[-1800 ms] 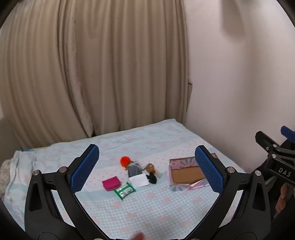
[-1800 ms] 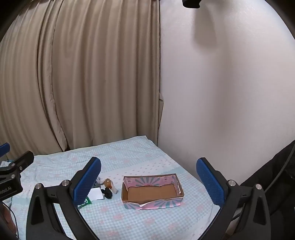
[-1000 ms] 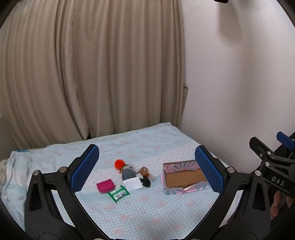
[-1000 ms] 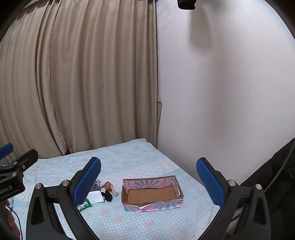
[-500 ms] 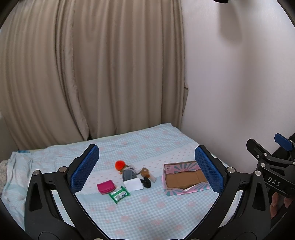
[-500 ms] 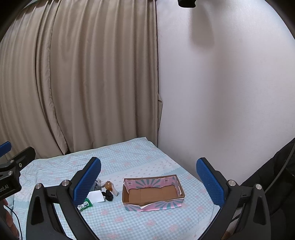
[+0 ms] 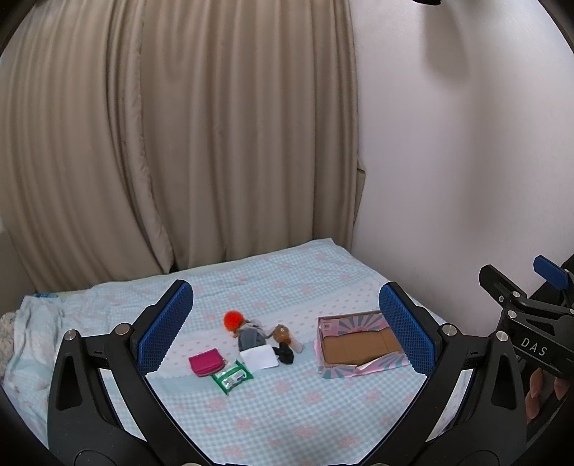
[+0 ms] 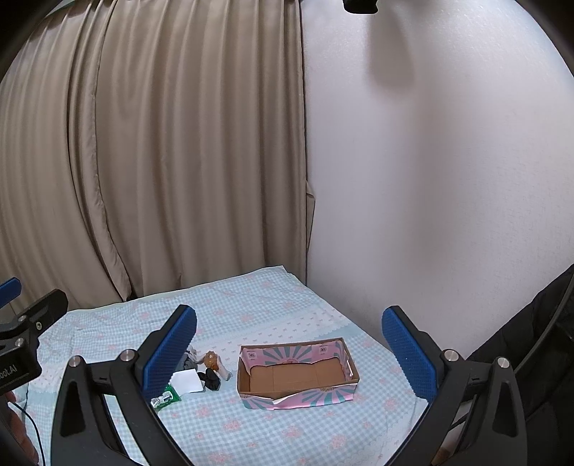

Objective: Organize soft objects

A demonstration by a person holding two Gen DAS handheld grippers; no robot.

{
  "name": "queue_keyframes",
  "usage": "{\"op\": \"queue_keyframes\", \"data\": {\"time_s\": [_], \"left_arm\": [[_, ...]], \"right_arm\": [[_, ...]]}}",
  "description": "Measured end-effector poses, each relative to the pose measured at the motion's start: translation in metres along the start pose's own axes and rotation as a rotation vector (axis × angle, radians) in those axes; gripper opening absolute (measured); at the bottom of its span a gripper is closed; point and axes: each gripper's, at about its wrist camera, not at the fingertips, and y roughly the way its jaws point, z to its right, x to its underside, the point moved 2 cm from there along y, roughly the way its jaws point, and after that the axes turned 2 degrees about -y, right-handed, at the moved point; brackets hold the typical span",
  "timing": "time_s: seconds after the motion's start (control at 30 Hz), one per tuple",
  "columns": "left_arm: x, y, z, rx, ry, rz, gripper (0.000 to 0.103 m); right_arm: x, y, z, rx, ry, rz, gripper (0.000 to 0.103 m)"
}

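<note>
You can read "DAS" on the right gripper [image 7: 534, 346] in your left wrist view. On the left gripper [image 8: 14, 369], only "oot.AI" shows, cut off.

in my right wrist view my own left finger [image 8: 168, 353] covers the left part of the small pile [image 8: 201, 369] in the lower left of the frame, so the pink pouch [image 7: 207, 362] and the orange ball [image 7: 233, 320] are hidden there and the green packet [image 8: 165, 396] is half covered. the brown figure [image 7: 280, 332] and the black bit [image 7: 285, 353] near the middle of the left wrist view are too small to tell what they are. the box's [image 7: 358, 346] right end sits behind my right finger [image 7: 405, 335]. a dark object [image 8: 360, 5] is cut off at the top edge.
</note>
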Motion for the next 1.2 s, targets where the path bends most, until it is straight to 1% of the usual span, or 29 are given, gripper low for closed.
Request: {"op": "queue_keyframes", "data": {"time_s": [0.83,1.2], "left_arm": [[0.001,-0.001,-0.001,0.001,0.001,0.002,0.103],[0.002,-0.001,-0.001,0.002,0.003,0.001,0.103]], "right_arm": [[-0.001,0.003,-0.001,0.0,0.004,0.001,0.103],[0.001,0.011,-0.006,0.001,0.002,0.005,0.103]]}}
